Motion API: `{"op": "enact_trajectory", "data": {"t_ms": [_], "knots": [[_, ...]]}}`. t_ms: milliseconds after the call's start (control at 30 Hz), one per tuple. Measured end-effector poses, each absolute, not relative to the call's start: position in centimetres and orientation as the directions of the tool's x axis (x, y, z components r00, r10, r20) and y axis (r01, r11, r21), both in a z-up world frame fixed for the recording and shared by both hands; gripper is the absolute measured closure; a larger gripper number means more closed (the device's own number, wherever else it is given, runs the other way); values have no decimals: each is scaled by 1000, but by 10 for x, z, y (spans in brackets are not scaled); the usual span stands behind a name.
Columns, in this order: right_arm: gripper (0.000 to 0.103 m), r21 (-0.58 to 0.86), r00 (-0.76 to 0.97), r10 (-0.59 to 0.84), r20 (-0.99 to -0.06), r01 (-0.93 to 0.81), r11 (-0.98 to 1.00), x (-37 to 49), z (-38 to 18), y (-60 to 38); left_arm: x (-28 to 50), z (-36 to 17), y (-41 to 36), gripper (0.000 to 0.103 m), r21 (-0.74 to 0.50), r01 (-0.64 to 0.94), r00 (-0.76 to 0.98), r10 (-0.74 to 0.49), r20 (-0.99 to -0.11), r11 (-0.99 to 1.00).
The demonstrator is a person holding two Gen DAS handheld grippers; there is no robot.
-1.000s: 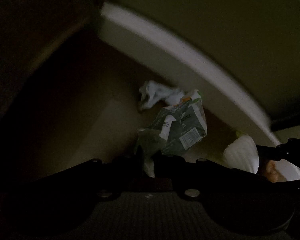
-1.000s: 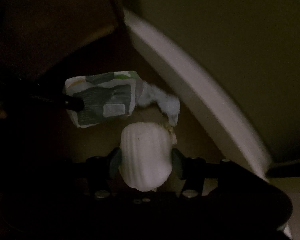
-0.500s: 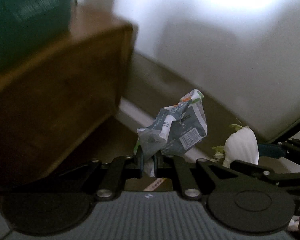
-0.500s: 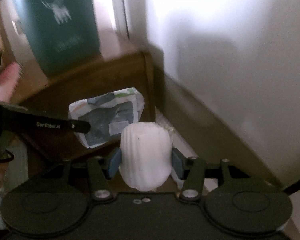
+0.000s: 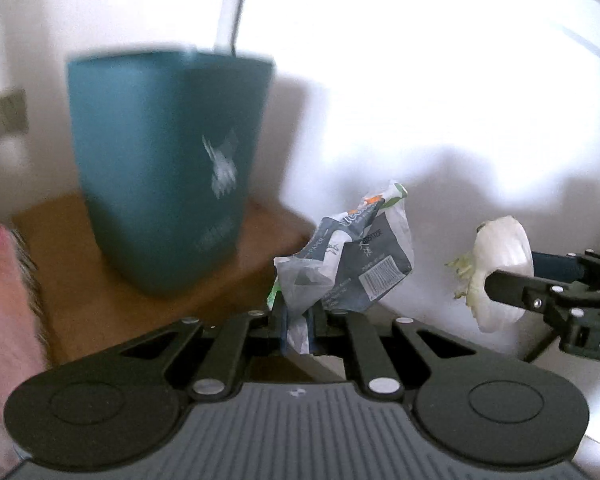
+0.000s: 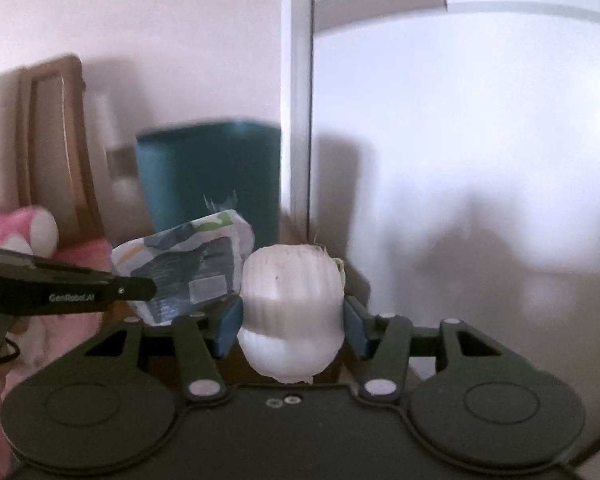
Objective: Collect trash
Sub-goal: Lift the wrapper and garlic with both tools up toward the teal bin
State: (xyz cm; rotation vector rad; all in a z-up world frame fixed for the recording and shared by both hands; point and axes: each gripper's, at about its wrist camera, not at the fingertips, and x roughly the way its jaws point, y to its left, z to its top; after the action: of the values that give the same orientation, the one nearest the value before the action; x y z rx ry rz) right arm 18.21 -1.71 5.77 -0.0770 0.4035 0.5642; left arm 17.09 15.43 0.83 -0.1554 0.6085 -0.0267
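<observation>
The crumpled wrapper (image 5: 352, 264) sits pinched in my left claw (image 5: 298, 326), its lower tail squeezed between the two fingers, which are nearly together on it. The rest of the wrapper billows up and to the right beyond my fingertips, its long axis leaning that way, with the barcode panel facing my camera and an orange-and-green printed corner at the top. From my right-hand camera the same wrapper (image 6: 188, 268) hangs off the tip of the left claw (image 6: 140, 288), flattened side toward me.

In my right claw (image 6: 292, 316) I hold a white ribbed shell-like piece (image 6: 292, 300), wide enough to keep the blue pads (image 6: 228, 320) spread far apart, one pressing on each flank. It stands upright between them, rounded top up and bottom bulging down toward my camera. Seen from the left camera, that white piece (image 5: 500, 264) has greenish scraps at its left edge.

Ahead stands a teal bin (image 5: 168, 168) on a wooden surface (image 5: 100, 288), blurred, by a pale wall (image 5: 420, 100). Pink fabric (image 6: 32, 236) shows at the left.
</observation>
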Motion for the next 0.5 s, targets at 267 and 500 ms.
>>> {"op": "enact_trajectory", "data": {"t_ms": [267,500], "knots": [[50,-9,794,543,-273,-567,824,189,125,27,170,92,197,94,-64,-100,898,63,-435,993],[50,-59,806,557,-199,-578,814,211,178,71,189,144,234,94,-15,-174,911,155,-382,985]]}}
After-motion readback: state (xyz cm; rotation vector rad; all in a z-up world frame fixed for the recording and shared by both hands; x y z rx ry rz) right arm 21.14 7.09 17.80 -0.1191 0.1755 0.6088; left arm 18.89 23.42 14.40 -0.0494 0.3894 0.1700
